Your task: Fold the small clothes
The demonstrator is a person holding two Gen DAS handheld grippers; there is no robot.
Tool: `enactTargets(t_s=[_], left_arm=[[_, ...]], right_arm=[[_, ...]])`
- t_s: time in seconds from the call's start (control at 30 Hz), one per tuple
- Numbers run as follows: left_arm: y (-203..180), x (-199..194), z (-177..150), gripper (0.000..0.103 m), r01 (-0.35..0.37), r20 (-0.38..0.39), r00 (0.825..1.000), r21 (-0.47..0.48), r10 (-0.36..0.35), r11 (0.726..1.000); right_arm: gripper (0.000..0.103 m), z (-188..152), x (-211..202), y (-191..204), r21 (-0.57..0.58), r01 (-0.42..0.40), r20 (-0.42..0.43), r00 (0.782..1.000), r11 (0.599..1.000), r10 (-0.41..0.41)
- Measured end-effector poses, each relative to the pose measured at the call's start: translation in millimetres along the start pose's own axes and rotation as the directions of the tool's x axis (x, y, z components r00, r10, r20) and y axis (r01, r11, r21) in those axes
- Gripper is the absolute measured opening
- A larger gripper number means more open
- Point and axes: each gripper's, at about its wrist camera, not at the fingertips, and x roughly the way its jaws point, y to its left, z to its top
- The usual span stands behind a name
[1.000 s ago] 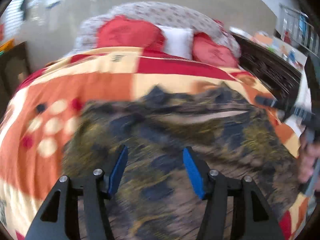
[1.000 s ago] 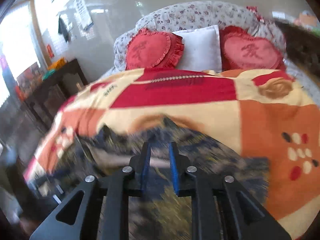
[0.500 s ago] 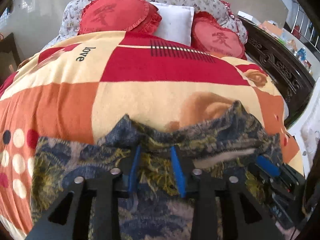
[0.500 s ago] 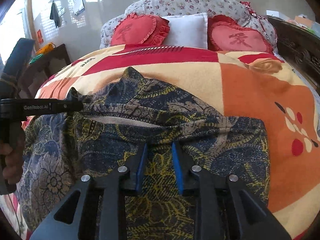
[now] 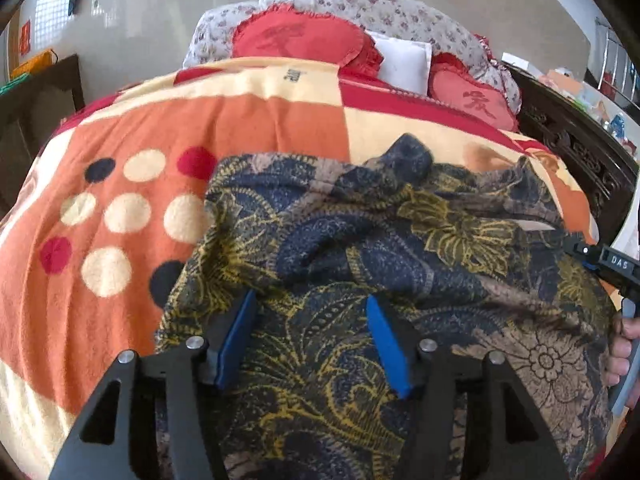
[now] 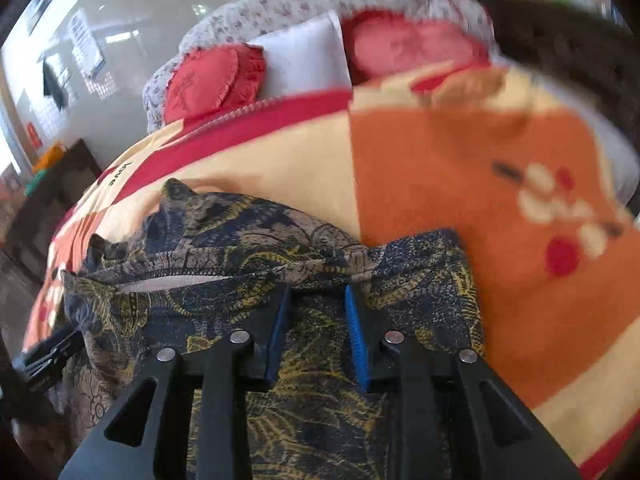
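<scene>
The left hand-held gripper (image 5: pixel 310 322) stands spread over the garment (image 5: pixel 400 264), its jaws having just opened, cloth under them but not pinched. The right hand-held gripper (image 6: pixel 316 312) has its jaws slightly parted and just opening, at the elastic waistband (image 6: pixel 224 276), cloth between the pads (image 6: pixel 276 320); whether they press it I cannot tell. The garment lies crumpled at the bed's (image 5: pixel 120 216) near edge, its waistband running across the bed. Bare blanket spreads toward the pillows (image 5: pixel 304 40).

Under the blue-padded left gripper (image 5: pixel 310 336) lies a navy garment (image 5: pixel 380 264) with yellow floral print. Beyond it, the blanket (image 5: pixel 120 216) is orange, cream and red, with dots.
</scene>
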Motion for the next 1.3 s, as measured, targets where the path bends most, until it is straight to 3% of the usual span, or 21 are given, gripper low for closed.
enactTargets(t_s=[0.17,0.27,0.37,0.43,0.53,0.67,0.73,0.8,0.93,1.0,1.07,1.17,1.3], left_arm=[[-15.5,4.1,4.3,0.070,-0.027,-0.014,1.000,0.046,0.027,0.999],[-8.8,0.5,0.4,0.077,0.018,-0.021,1.000,0.039,-0.017,0.999],[-12.9,-11.7,0.5,0.076,-0.006,-0.042,0.999,0.079,0.009,0.997],[-13.8,-37.3,-4.5,0.076,0.019,-0.003,1.000,0.082,-0.019,0.996],[-4.2,-82.4,-16.5,0.077,0.057,0.056,0.997,0.055,-0.060,0.997],[19.7,-125.8,-46.9,0.078,0.063,0.060,0.996,0.004,-0.063,0.998],[28.4,-137.8,-59.2,0.079,0.057,0.057,0.997,-0.015,-0.057,0.998],[37.4,-148.8,-79.6,0.079,0.097,0.030,0.995,-0.064,-0.095,0.993],[32.2,-157.3,-120.7,0.080,0.224,-0.024,0.973,-0.137,-0.229,0.965],[26.7,-156.7,-132.2,0.080,0.236,-0.023,0.970,-0.144,-0.242,0.961],[27.0,-149.5,-144.7,0.080,0.236,-0.032,0.968,-0.212,-0.248,0.948],[36.9,-143.6,-161.4,0.081,0.293,-0.017,0.947,-0.373,-0.322,0.880],[51.3,-135.1,-154.4,0.082,0.324,0.013,0.933,-0.466,-0.360,0.823]], right_arm=[[0.011,4.4,11.7,-26.8,0.106,-0.117,-0.053,0.991,0.988,0.123],[0.011,15.3,0.6,-21.0,0.071,-0.086,-0.131,0.987,0.994,0.095],[0.011,14.3,-48.5,-2.5,0.008,-0.059,-0.059,0.996,0.998,0.059],[0.011,-3.1,-82.9,17.3,-0.076,-0.043,-0.006,0.999,0.996,0.043],[0.011,-44.9,-110.2,47.9,-0.207,-0.011,0.004,1.000,0.978,0.012],[0.011,-87.8,-99.2,69.9,-0.278,0.079,-0.024,0.996,0.957,-0.089],[0.012,-99.7,-89.1,70.4,-0.267,0.059,-0.046,0.996,0.962,-0.074],[0.014,-118.0,-70.5,63.6,-0.245,0.060,-0.053,0.996,0.968,-0.076],[0.014,-122.6,-74.8,59.3,-0.233,0.040,-0.016,0.999,0.972,-0.045],[0.014,-123.6,-74.8,61.5,-0.245,0.053,-0.011,0.998,0.968,-0.058],[0.014,-124.5,-75.4,62.5,-0.255,0.063,-0.008,0.998,0.965,-0.067],[0.014,-123.9,-75.7,61.7,-0.256,0.063,-0.005,0.998,0.965,-0.067],[0.014,-124.1,-75.6,62.8,-0.254,0.061,-0.004,0.998,0.965,-0.064]])
